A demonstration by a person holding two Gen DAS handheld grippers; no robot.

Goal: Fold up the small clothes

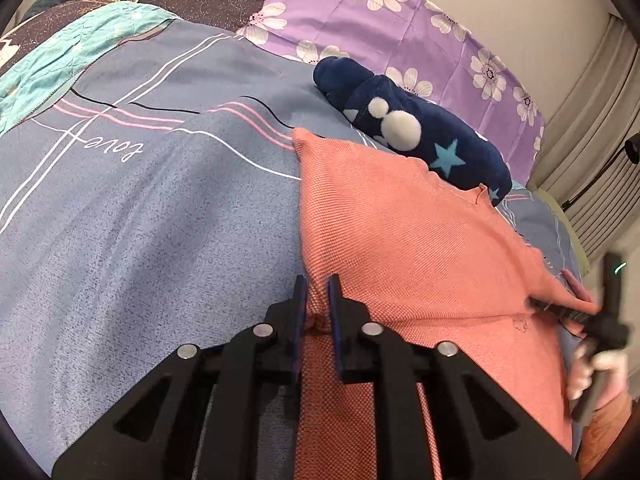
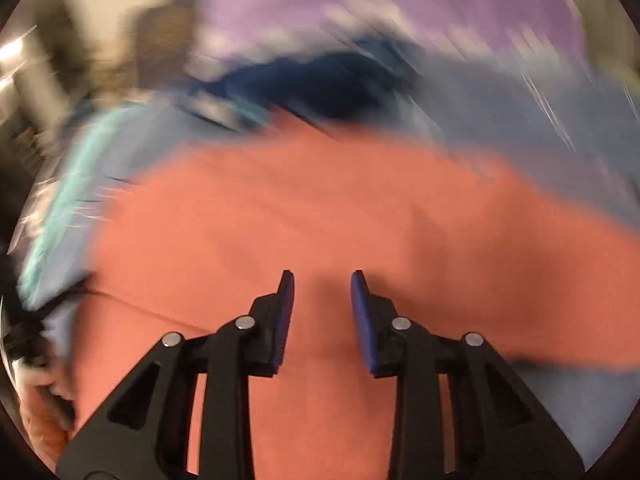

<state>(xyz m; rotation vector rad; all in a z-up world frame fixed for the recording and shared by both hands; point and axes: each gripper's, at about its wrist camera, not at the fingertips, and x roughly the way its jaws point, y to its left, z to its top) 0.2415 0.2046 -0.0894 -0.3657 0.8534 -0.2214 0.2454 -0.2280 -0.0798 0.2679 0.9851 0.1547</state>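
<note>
A salmon-pink woven cloth lies spread on the bed, filling the lower right of the left wrist view. My left gripper is shut on a raised fold at the cloth's left edge, with the fabric bunched between its pads. My right gripper shows side-on at the cloth's right edge, with a person's hand on its handle. The right wrist view is smeared by motion. In it the right gripper hangs over the pink cloth, its jaws apart with nothing between the pads.
A blue-grey bed cover with pink and white lines lies under the cloth. A navy plush garment with stars and white dots lies just behind it. Beyond are a purple floral sheet and a teal cloth.
</note>
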